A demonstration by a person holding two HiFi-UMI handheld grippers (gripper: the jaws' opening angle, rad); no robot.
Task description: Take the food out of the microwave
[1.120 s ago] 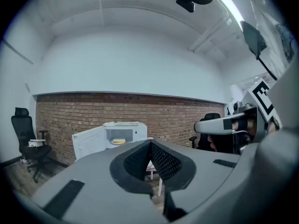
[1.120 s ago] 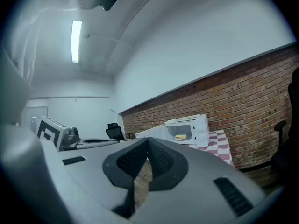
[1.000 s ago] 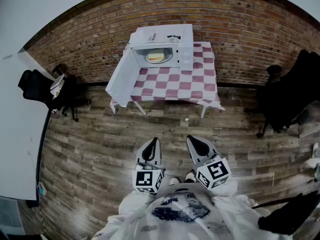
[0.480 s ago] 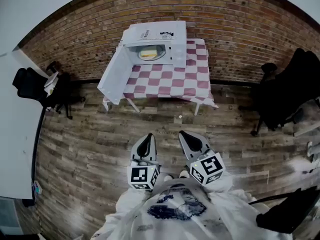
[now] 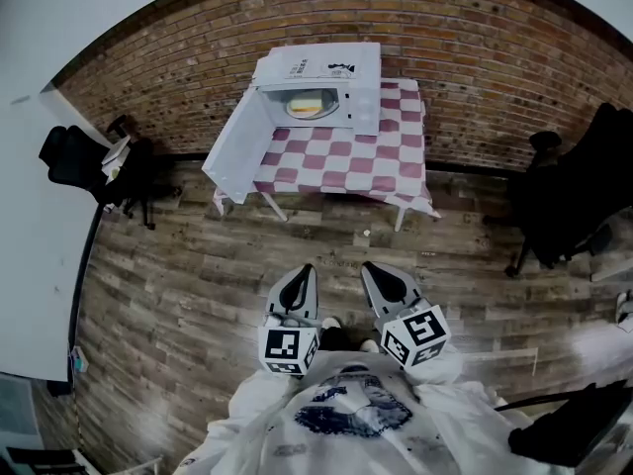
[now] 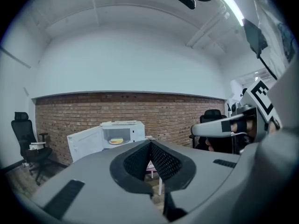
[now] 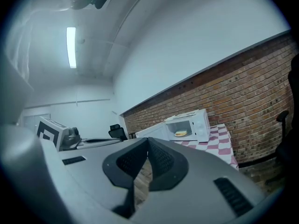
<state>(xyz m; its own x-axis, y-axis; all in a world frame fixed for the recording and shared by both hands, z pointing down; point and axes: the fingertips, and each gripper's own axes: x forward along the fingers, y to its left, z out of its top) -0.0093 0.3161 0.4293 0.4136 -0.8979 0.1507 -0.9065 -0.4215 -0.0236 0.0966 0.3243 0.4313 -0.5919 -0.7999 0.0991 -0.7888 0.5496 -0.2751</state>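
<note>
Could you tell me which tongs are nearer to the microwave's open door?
Left. The left tongs are well short of the door, nearly facing it; the right tongs are further to its right.

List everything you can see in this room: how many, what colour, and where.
Microwave: one, white, on the table, its door swung open.
Food: one, yellowish, inside the microwave.
Table: one, pink-and-white checked cloth, against the brick wall.
Office chairs: two, black, one at the left, one at the right.
Desk: one, white, far left.
Floor: grey-brown wooden planks.
Left gripper: one, grey, jaws shut, empty, in front of the person.
Right gripper: one, grey, jaws shut, empty, beside it.
Person's top: white, bottom edge of the head view.
</note>
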